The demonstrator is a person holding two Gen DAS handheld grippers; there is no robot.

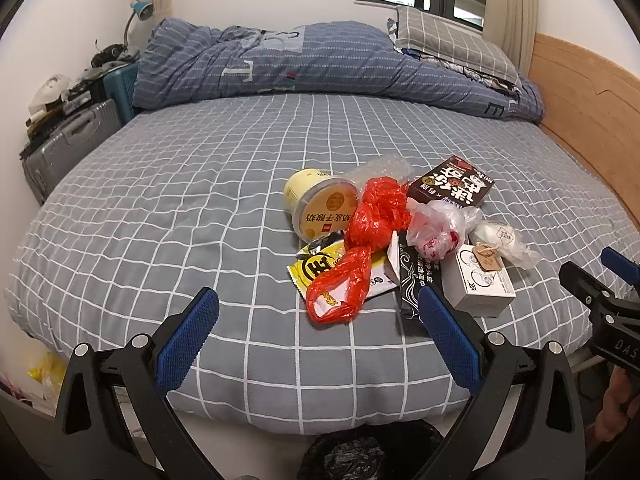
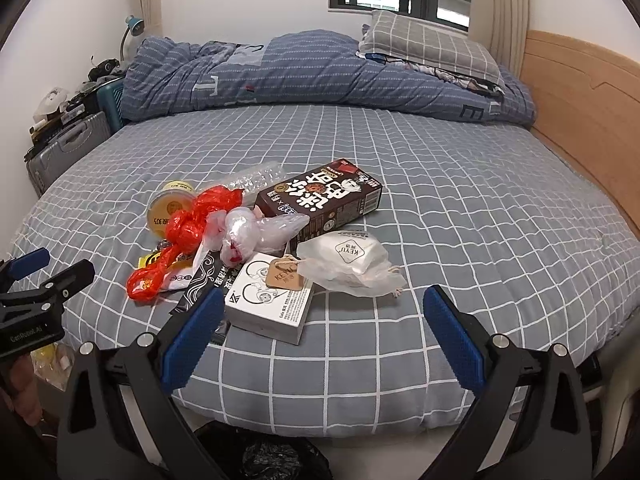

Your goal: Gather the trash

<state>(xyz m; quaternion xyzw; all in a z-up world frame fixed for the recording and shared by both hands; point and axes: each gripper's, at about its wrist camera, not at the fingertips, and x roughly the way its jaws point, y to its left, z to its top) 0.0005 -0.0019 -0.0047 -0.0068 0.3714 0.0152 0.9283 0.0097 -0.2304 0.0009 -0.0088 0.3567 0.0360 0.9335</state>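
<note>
A pile of trash lies on the grey checked bed [image 1: 160, 216]. It holds a yellow yogurt cup [image 1: 320, 204] on its side, a red plastic bag [image 1: 364, 240], a yellow snack wrapper [image 1: 316, 268], a dark brown carton [image 1: 452, 184], a clear bag [image 1: 440, 228], a white earphone box [image 1: 476, 280] and a white mask pack [image 2: 348, 260]. My left gripper [image 1: 320, 304] is open and empty, held short of the red bag. My right gripper [image 2: 324, 304] is open and empty, just before the white box [image 2: 268, 300]. The red bag [image 2: 180, 232] and the carton [image 2: 320, 200] also show in the right wrist view.
A black-lined bin [image 1: 360, 452] stands below the bed's front edge, also in the right wrist view [image 2: 264, 456]. A folded blue quilt [image 1: 320, 64] and pillow [image 1: 448, 40] lie at the back. A wooden headboard [image 1: 588, 100] runs on the right. Suitcases [image 1: 68, 148] stand on the left.
</note>
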